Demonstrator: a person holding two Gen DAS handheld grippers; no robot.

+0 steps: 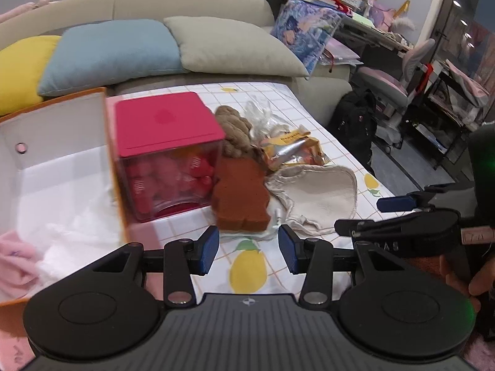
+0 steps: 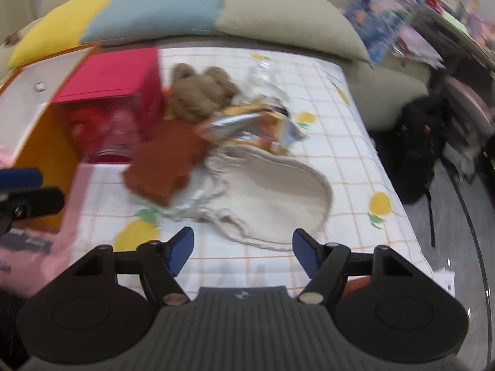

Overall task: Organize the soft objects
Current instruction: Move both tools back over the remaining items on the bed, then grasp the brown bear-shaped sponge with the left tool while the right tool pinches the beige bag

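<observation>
Fuzzy plush bear (image 1: 233, 131), glossy plastic box (image 1: 168, 157), matt cloth pouch (image 1: 321, 198)

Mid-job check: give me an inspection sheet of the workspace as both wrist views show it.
Surface: tablecloth, white with orange grid and lemon print.
Job's things: brown sponge block, beige drawstring bag and brown plush toy lie heaped; pink cloth lies in the open orange box.
Clutter: red-lidded clear box; yellow snack wrapper; clear plastic.
Grippers: left gripper open, empty; right gripper open, empty.
Cables: nothing seen.
Surroundings: sofa cushions, desk chair, black backpack.
</observation>
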